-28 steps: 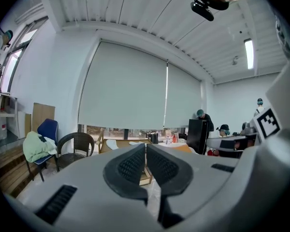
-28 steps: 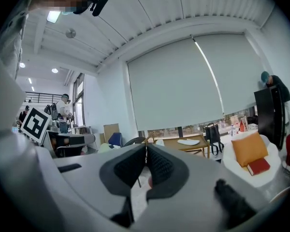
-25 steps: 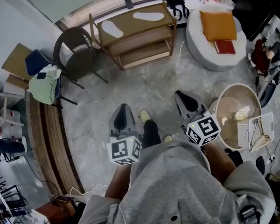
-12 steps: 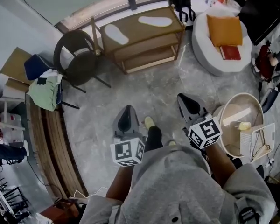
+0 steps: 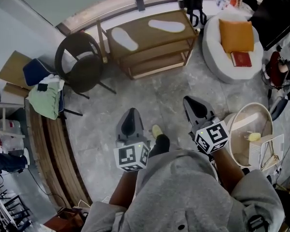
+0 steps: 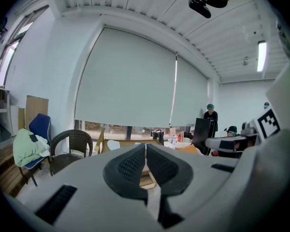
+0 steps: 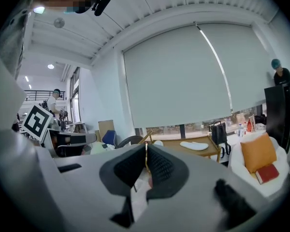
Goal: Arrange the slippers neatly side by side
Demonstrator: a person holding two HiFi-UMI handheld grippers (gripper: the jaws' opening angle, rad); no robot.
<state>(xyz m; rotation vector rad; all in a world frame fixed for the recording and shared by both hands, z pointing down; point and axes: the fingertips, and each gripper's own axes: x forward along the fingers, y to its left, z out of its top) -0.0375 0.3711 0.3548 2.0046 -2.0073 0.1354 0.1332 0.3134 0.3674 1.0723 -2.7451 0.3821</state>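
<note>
Two white slippers lie apart on the top of a low wooden shelf [image 5: 176,38] ahead of me: the left slipper [image 5: 124,37] is angled, the right slipper [image 5: 166,25] lies nearly crosswise. In the right gripper view one slipper [image 7: 194,145] shows on the shelf top. My left gripper [image 5: 131,117] and right gripper [image 5: 193,103] are both shut and empty, held over the floor well short of the shelf. The left gripper's jaws [image 6: 145,157] meet in front of the shelf; the right gripper [image 7: 146,159] likewise holds nothing.
A dark wicker chair [image 5: 80,62] stands left of the shelf, with a blue chair draped in green cloth [image 5: 46,98] further left. A white beanbag with an orange cushion [image 5: 236,35] sits at the right, a round basket [image 5: 251,129] near my right arm. A black bag [image 5: 192,1] stands behind the shelf.
Both grippers and I have moved forward over the floor toward the shelf, which sits a little lower and nearer in the head view. The jaws stayed shut.
</note>
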